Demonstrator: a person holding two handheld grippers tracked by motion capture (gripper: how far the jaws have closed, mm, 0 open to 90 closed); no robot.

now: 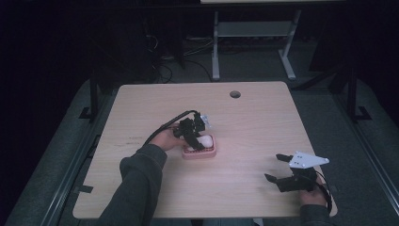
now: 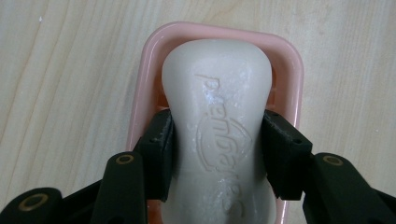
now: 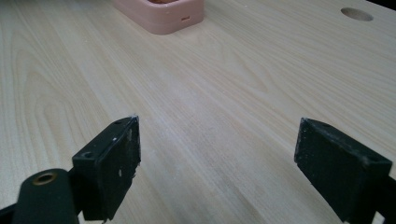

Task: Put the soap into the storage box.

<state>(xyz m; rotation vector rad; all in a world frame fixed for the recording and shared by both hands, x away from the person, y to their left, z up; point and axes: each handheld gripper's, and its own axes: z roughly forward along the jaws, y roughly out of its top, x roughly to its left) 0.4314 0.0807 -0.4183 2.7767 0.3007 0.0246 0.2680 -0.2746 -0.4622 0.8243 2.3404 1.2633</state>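
We clamp the soap bar (image 2: 219,135) by its narrow waist with our left gripper (image 2: 218,154) over the pink dish (image 2: 140,93) mid-table, while our right gripper (image 3: 217,163) idles wide open, near right.

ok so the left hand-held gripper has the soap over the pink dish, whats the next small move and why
Probably ease the left hand-held gripper open. Its jaws press both sides of the soap bar, which already lies lengthwise inside the pink dish, though I cannot tell if it rests on the bottom. The right hand-held gripper is open, off to the side.
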